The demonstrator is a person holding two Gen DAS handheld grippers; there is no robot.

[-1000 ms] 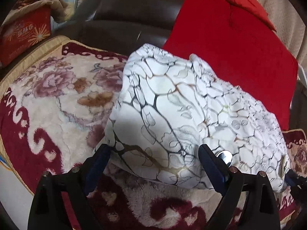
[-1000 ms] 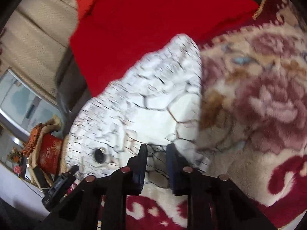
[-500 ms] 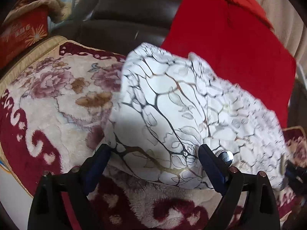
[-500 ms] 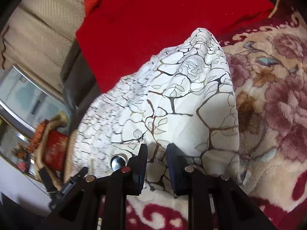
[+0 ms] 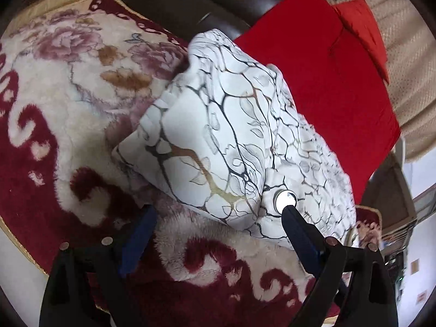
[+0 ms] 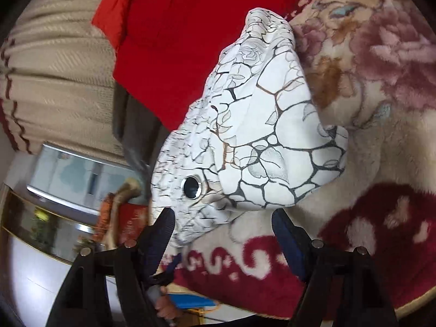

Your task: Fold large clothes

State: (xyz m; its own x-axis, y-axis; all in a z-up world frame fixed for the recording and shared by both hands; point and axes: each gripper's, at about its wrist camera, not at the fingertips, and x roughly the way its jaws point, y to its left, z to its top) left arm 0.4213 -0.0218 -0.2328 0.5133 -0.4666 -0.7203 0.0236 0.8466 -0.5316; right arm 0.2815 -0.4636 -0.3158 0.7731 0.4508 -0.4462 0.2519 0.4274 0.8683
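A white cloth with a dark crackle and leaf print lies bunched in a fold on a fluffy floral blanket. A metal eyelet shows near its front edge. My left gripper is open, its blue fingers wide apart at that edge, the right finger just below the eyelet. In the right wrist view the same cloth and its eyelet sit just ahead of my right gripper. Its jaws are opening; the cloth's edge lies between the tips, and the pads do not press on it.
A red cloth lies behind the white one, over a dark brown sofa back. A beige ribbed fabric hangs further back. A hand on the other gripper shows low in the right wrist view, near a red box.
My right gripper, shut on the white cloth's edge before, has opened and let it go. Both grippers have rolled and dipped a little. The cloth now rests on the blanket.
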